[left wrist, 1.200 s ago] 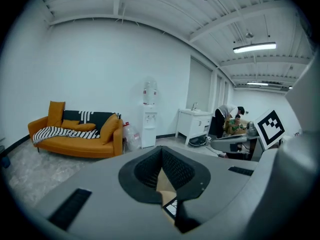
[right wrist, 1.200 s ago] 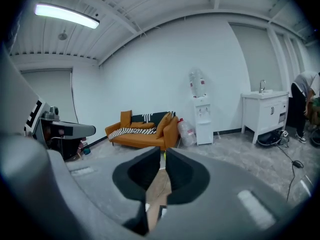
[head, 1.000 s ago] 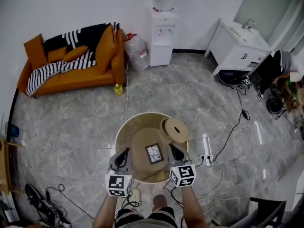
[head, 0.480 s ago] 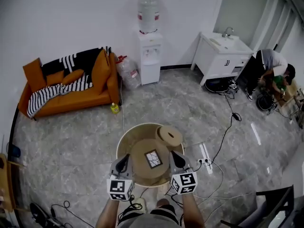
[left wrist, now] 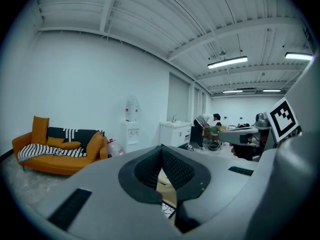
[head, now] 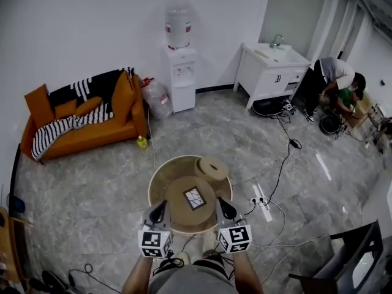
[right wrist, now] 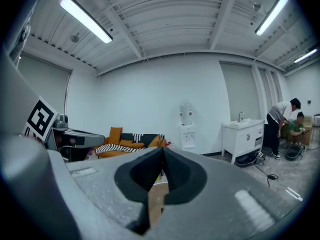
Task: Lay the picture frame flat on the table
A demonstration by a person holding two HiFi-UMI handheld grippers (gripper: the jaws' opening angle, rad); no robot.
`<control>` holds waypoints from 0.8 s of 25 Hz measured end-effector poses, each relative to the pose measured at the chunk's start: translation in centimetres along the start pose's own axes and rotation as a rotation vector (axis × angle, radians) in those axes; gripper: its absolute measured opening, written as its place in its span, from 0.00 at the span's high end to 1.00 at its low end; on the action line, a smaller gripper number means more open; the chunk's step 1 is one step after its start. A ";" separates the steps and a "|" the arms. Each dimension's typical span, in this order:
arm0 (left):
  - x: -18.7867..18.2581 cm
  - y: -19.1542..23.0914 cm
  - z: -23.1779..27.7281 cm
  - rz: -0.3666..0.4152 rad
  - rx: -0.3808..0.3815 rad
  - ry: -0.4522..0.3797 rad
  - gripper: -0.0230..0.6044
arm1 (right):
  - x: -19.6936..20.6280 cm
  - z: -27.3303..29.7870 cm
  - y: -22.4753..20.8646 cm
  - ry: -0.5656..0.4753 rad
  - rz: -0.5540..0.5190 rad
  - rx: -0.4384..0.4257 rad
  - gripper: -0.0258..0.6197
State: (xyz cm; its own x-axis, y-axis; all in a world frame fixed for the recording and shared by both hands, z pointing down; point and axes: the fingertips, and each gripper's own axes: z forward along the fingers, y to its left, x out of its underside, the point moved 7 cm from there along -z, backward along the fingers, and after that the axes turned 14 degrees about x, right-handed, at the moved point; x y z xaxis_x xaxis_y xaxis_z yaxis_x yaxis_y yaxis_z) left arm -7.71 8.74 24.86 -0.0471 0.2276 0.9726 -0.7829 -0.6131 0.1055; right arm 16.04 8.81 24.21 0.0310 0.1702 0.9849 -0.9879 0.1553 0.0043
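Compared with a second ago, both grippers sit further back from the round table [head: 157, 177], close to the person's body. They no longer flank the picture frame [head: 195, 197]. The view has also risen, so more of the room shows. The frame's pose is unchanged: it lies flat, face up.

The left gripper [head: 160, 206] has its jaws together at the tips, with nothing between them. The right gripper [head: 222, 202] is likewise closed and empty. The frame lies ahead of both, between their two lines and touching neither.

The frame is small and roughly square, with a dark border around a pale panel crossed by dark crackle lines. It rests on a smooth brown disc [head: 176, 206] that sits on the pale wooden table with its raised rim. Beyond the frame, ahead of the right gripper, is a smaller tan disc [head: 212, 168] with a centre hole. The grippers' pads are black and ribbed, set in matte grey shells.
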 end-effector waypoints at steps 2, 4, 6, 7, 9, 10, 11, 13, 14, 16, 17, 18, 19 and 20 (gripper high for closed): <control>0.4 -0.8 -0.9 0.007 0.014 0.006 0.94 | 0.2 -1.5 0.4 -0.007 -0.004 0.009 0.96; 0.9 -1.6 -1.9 0.015 0.023 0.011 0.94 | 0.7 -2.9 0.8 -0.012 -0.004 0.017 0.96; 1.3 -2.3 -2.9 0.022 0.027 0.013 0.94 | 1.0 -4.2 1.1 -0.017 -0.005 0.021 0.96; 1.5 -2.5 -3.2 0.023 0.028 0.014 0.94 | 1.1 -4.7 1.2 -0.020 -0.007 0.023 0.96; 1.7 -3.0 -3.8 0.024 0.031 0.017 0.94 | 1.2 -5.4 1.4 -0.025 -0.010 0.023 0.96; 1.8 -3.1 -4.0 0.024 0.032 0.017 0.94 | 1.2 -5.7 1.5 -0.027 -0.010 0.022 0.96; 1.8 -3.3 -4.2 0.022 0.033 0.017 0.94 | 1.2 -5.9 1.4 -0.028 -0.010 0.022 0.96; 1.9 -3.6 -4.3 0.019 0.034 0.012 0.94 | 1.0 -6.3 1.3 -0.034 -0.011 0.023 0.96; 1.8 -3.8 -4.3 0.019 0.034 0.010 0.94 | 0.9 -6.4 1.2 -0.037 -0.011 0.023 0.96; 1.7 -3.8 -4.3 0.022 0.035 0.005 0.94 | 0.9 -6.5 1.1 -0.039 -0.009 0.025 0.96; 1.6 -3.8 -4.2 0.022 0.036 0.005 0.94 | 0.8 -6.5 1.1 -0.038 -0.008 0.026 0.96; 1.5 -3.9 -4.2 0.023 0.036 0.004 0.94 | 0.9 -6.5 1.0 -0.037 -0.006 0.027 0.96; 1.5 -3.9 -4.2 0.023 0.036 0.003 0.94 | 0.9 -6.6 1.0 -0.036 -0.005 0.026 0.96; 1.5 -4.0 -4.1 0.025 0.035 0.002 0.94 | 1.0 -6.6 0.8 -0.036 -0.004 0.025 0.96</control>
State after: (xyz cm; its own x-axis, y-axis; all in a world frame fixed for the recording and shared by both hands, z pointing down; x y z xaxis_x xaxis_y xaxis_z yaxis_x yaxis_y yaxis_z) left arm -7.16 14.64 25.02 -0.0674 0.2137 0.9746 -0.7591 -0.6449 0.0889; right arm 16.26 15.56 24.03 0.0303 0.1348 0.9904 -0.9913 0.1313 0.0125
